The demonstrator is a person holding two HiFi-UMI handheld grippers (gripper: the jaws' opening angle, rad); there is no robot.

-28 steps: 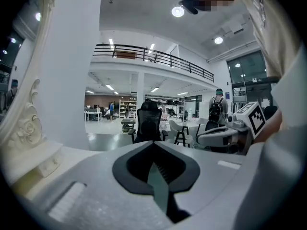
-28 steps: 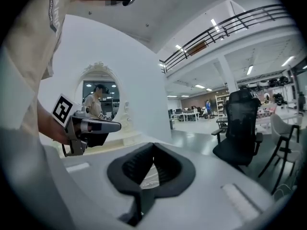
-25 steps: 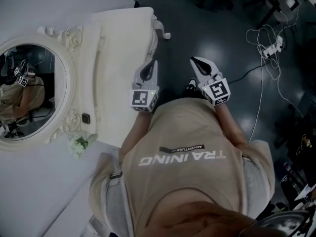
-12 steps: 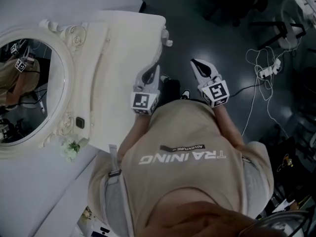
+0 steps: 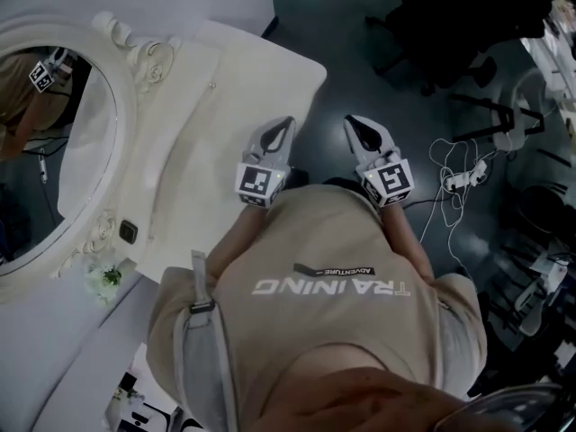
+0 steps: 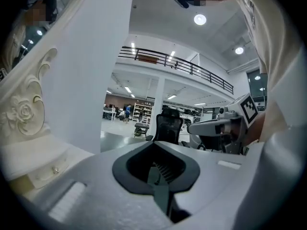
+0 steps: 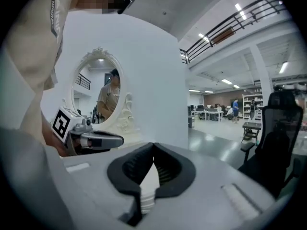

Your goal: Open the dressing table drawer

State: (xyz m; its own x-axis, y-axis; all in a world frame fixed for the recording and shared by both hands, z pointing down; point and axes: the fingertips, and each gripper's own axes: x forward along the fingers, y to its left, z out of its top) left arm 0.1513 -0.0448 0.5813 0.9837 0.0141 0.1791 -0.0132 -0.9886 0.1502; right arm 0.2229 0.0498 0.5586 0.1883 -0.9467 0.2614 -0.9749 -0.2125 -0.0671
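We hold the left gripper (image 5: 286, 124) and the right gripper (image 5: 353, 121) side by side at our chest. Both are clenched tip to tip on nothing and point toward 12 o'clock over bare floor. The white dressing table (image 5: 256, 84) lies at 10 o'clock from them, apart from both. Its drawer (image 6: 45, 172) shows only in the left gripper view, at 8 o'clock, as a low front with a small knob (image 6: 55, 169), closed as far as we can judge. To do this well we should swing toward 10 o'clock, part one gripper's jaws before arriving, settle them either side of that knob, close firmly, then pull straight out along the drawer's run. The tabletop is pale and plain under a carved oval mirror (image 5: 54, 142), with a flower sprig (image 5: 103, 277) at its foot. The floor (image 5: 360, 70) is dark and glossy, with cables (image 5: 459, 183) at 3 o'clock and office chairs (image 5: 450, 25) at 1 o'clock.
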